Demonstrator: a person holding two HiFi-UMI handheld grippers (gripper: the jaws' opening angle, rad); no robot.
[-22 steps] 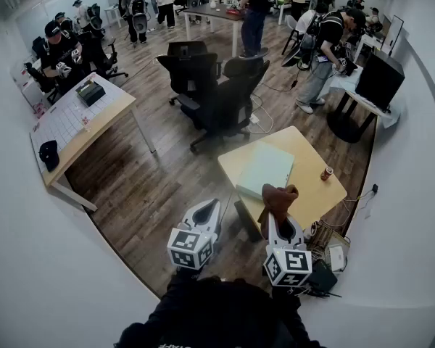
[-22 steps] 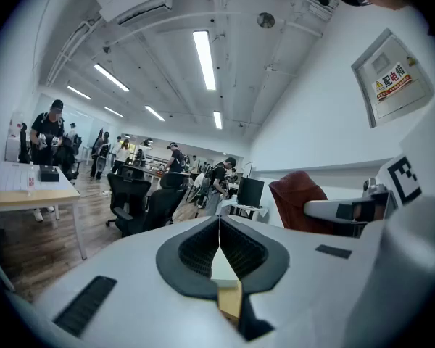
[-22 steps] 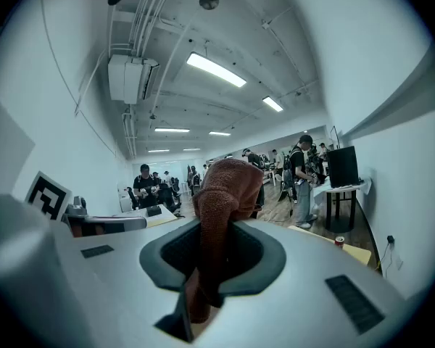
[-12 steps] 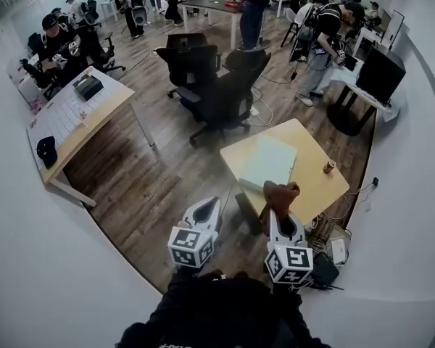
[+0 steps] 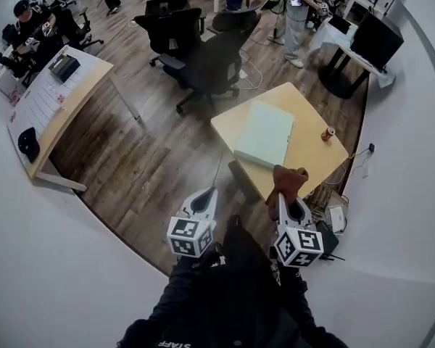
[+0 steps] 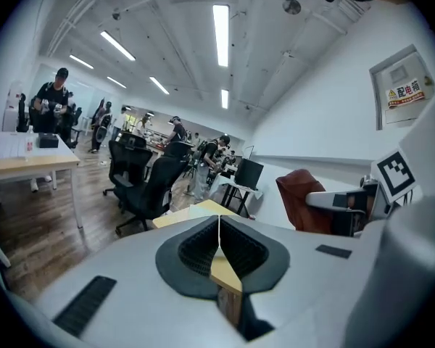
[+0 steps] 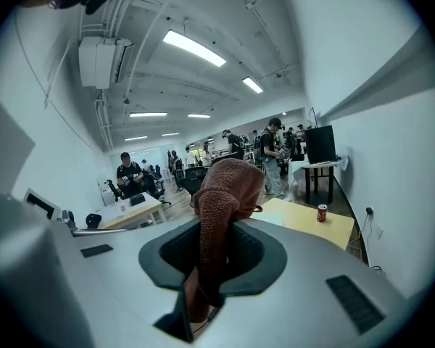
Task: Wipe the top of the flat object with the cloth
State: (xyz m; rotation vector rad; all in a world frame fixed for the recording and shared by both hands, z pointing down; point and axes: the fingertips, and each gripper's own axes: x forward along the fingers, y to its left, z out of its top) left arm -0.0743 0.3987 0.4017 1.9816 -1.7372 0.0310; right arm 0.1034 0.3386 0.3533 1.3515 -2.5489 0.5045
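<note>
A pale green flat object (image 5: 264, 133) lies on a small square wooden table (image 5: 308, 151). A brown cloth (image 5: 288, 182) hangs from my right gripper (image 5: 291, 207), whose jaws are shut on it; in the right gripper view the cloth (image 7: 221, 209) drapes over the jaws and rises above them. My right gripper hovers near the table's closest corner, short of the flat object. My left gripper (image 5: 202, 203) is shut and holds nothing; it hangs over the wooden floor, left of the table. In the left gripper view its jaws (image 6: 219, 243) meet with no gap.
A small can (image 5: 325, 133) stands on the table near its right edge. Black office chairs (image 5: 203, 53) stand beyond the table. A long desk (image 5: 51, 107) sits at the left. Cables and boxes (image 5: 332, 220) lie on the floor by the wall. People stand in the background.
The view has tilted down and drawn closer to the table. Both grippers keep their states, the right one still carrying the cloth.
</note>
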